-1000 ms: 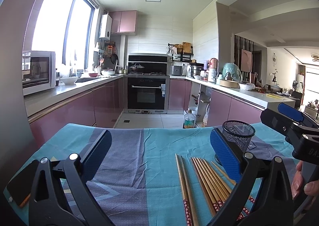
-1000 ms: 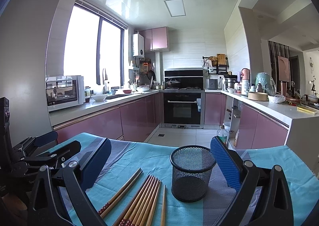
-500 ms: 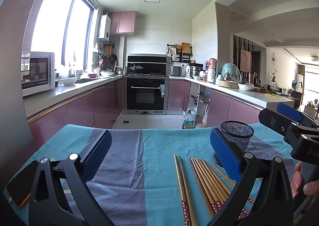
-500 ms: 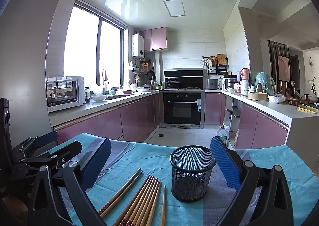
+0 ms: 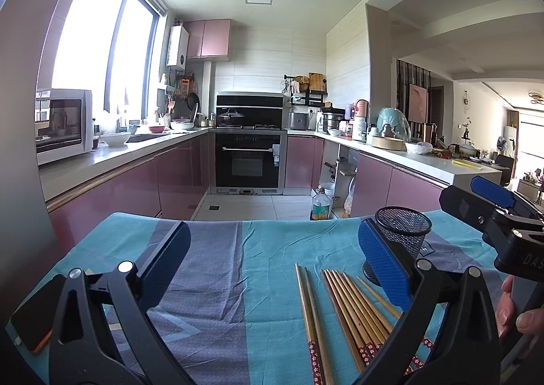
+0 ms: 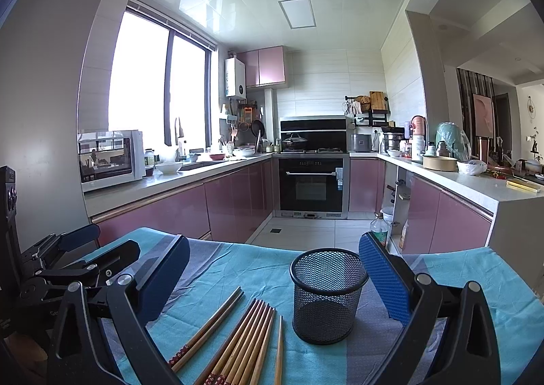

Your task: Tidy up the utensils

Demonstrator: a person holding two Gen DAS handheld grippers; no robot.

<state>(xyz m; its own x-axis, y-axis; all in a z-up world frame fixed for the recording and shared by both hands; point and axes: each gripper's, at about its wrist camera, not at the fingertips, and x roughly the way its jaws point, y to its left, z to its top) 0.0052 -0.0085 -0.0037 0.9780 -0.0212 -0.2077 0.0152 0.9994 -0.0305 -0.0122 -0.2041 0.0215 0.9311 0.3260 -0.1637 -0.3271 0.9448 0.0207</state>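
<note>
Teal and grey cloth (image 5: 238,269) is covering the worktop, and the chopsticks (image 5: 353,313) are lying flat on it in a loose row, patterned ends toward the cameras. In the left view, a pair (image 5: 311,324) is lying slightly apart to the left of the main bundle, and one more stick is sitting alone at the right edge of the bundle. A black mesh cup (image 6: 328,293) is standing upright on the cloth, just right of the chopsticks, and looking empty from the right view.

The left gripper (image 5: 273,262) is hovering above the cloth with its jaws spread wide and nothing between them; the chopsticks are lying below and toward its right finger. The right gripper (image 6: 273,269) is also hanging above the worktop, jaws released and empty, with the cup and chopsticks showing between its fingers but untouched. Each gripper is appearing at the edge of the other's view: the right one (image 5: 493,215) with a hand (image 5: 513,310) on its handle, the left one (image 6: 64,266) at the far left.

A phone (image 5: 35,313) is resting on the cloth's near left corner. Pink kitchen cabinets and an oven (image 6: 311,184) are filling the background.
</note>
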